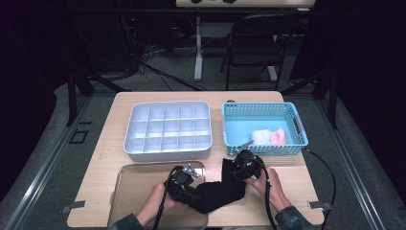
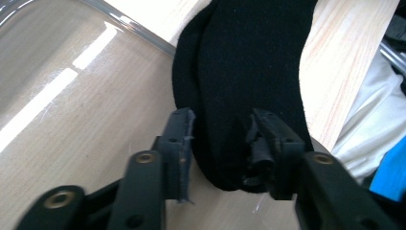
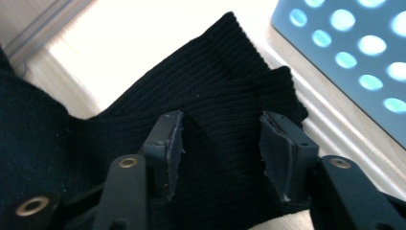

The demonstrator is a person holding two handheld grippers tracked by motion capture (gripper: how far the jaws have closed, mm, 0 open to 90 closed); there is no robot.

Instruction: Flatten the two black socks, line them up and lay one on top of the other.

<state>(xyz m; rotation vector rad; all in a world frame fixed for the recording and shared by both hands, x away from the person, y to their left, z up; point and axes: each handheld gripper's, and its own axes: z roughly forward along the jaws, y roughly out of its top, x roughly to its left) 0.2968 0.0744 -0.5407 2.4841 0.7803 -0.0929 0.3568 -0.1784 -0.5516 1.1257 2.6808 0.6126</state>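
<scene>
High view: a black sock point(image 1: 218, 190) lies low in the frame's centre, its long axis running from lower left up to upper right, between the left gripper point(image 1: 183, 187) and right gripper point(image 1: 245, 166)

Left gripper view: its jaws stand apart astride the sock's rounded end, which points down the frame

Right gripper view: jaws apart over the ribbed cuff, pointing upper right
</scene>
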